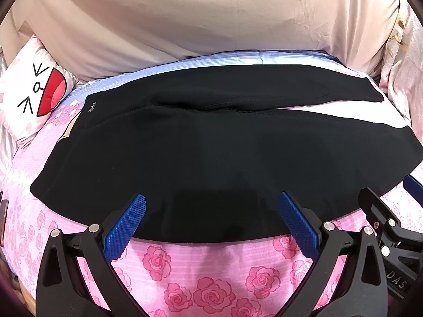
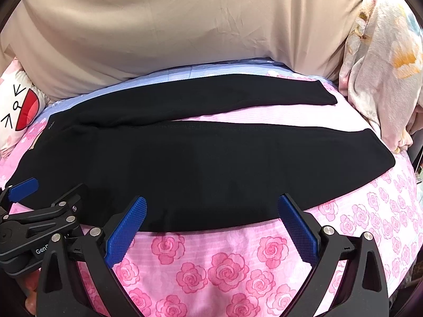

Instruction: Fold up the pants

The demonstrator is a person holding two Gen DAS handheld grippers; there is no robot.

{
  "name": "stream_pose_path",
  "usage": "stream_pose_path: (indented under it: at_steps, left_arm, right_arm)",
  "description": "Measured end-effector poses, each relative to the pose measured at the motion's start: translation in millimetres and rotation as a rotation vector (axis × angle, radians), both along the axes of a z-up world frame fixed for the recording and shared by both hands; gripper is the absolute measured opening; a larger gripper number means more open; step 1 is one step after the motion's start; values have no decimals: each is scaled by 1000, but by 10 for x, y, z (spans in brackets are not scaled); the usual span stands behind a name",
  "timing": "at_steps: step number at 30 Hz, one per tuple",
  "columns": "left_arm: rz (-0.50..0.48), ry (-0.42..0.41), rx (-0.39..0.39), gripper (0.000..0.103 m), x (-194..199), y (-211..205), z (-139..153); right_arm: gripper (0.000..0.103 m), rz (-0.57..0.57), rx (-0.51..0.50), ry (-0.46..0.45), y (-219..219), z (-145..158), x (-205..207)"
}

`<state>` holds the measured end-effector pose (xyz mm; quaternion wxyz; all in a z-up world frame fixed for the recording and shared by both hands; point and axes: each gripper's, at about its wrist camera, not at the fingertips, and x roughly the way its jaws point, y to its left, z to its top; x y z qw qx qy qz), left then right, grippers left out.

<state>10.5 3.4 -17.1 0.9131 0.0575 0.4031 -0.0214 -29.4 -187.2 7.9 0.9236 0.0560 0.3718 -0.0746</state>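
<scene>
Nearest to us is a pink bedsheet point(image 1: 211, 277) printed with roses, turning pale blue at its far side. We hold the left gripper point(image 1: 211, 211) low over the near hem of the black pants point(image 1: 201, 153), its blue fingers point(image 1: 127, 227) spread wide and pointing across the bed, with nothing between them. The right gripper point(image 2: 211, 211) sits just beside it, level with it and aimed the same way, its jaws likewise wide apart and empty; each gripper shows at the edge of the other's view.

The pants lie flat on the sheet with their long axis running left to right. The waistband is at the left, and the two legs reach rightward, parting into a narrow V with pink sheet showing between the cuffs.

Beyond the pants we see a white cartoon pillow point(image 1: 31, 97) at the far left, a floral quilt point(image 2: 383, 74) bunched at the far right, and a beige draped cloth point(image 1: 211, 18) across the back
</scene>
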Motion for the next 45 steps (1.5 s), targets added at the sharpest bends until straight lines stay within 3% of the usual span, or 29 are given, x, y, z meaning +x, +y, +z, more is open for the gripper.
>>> stream_pose_path:
  at_steps: [45]
  left_arm:
    - [3, 9, 25, 98, 34, -25, -22]
  right_arm:
    - [98, -2, 1, 18, -9, -153, -9]
